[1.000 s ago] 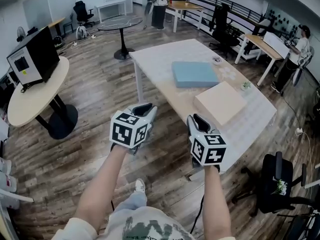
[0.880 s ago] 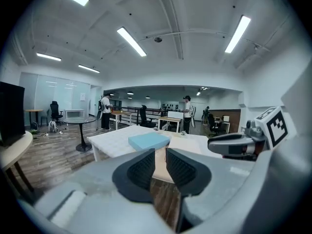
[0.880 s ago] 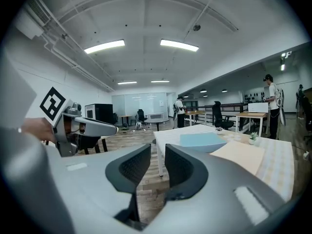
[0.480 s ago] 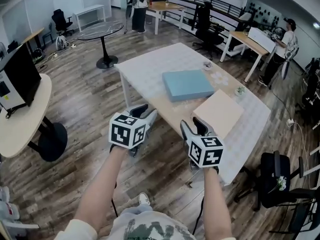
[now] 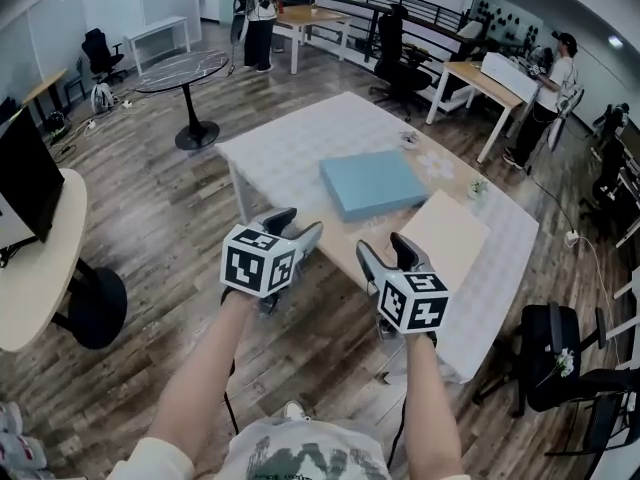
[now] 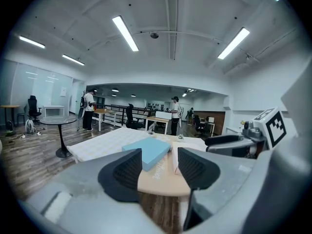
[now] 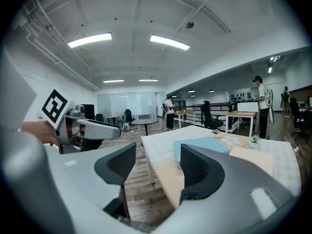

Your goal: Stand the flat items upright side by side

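Two flat items lie on the white-clothed table (image 5: pixel 290 148): a blue slab (image 5: pixel 372 182) and a cream slab (image 5: pixel 445 240) to its right. Both grippers hover short of the table's near edge, above the wood floor. My left gripper (image 5: pixel 297 222) points at the blue slab; its jaws are opening with nothing between them. My right gripper (image 5: pixel 384 248) sits near the cream slab's front corner, also opening and empty. The left gripper view shows the blue slab (image 6: pixel 148 150) past its jaws. The right gripper view shows the blue slab (image 7: pixel 202 144) and the cream slab (image 7: pixel 251 157).
A small plant pot (image 5: pixel 477 186) and a little dish (image 5: pixel 408 138) stand on the table's far side. A round beige table (image 5: pixel 35 268) is at left and a black office chair (image 5: pixel 555 368) at lower right. People stand at desks (image 5: pixel 300 13) at the back.
Both grippers' jaws have spread apart from nearly shut. The view has shifted so the table sits more centred, and the grippers stay side by side before it.
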Demonstrator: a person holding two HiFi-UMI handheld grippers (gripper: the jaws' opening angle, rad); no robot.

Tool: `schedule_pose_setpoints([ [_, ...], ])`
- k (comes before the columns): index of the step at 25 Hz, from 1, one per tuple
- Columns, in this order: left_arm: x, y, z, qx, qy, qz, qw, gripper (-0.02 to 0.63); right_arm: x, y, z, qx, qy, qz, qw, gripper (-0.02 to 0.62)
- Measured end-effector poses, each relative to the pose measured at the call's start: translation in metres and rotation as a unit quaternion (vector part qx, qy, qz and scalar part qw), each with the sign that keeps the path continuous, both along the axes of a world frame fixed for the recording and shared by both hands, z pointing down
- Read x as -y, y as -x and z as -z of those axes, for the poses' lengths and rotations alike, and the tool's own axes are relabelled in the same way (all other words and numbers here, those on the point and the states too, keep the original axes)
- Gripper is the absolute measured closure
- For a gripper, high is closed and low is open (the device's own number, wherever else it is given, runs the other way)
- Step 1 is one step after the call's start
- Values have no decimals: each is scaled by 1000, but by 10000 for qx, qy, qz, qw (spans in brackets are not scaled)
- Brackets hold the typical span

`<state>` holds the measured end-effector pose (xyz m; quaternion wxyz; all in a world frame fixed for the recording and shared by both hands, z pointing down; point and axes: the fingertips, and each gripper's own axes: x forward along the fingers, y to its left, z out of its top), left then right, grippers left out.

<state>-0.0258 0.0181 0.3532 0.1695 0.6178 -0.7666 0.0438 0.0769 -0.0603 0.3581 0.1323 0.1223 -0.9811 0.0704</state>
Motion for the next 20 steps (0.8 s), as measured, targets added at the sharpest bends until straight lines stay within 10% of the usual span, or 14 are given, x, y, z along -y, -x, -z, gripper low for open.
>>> schedule_pose_setpoints([
  [20,59,76,-19,232,162,-292,9992,356,74,56,-14,206,164,-725,9970,316],
])
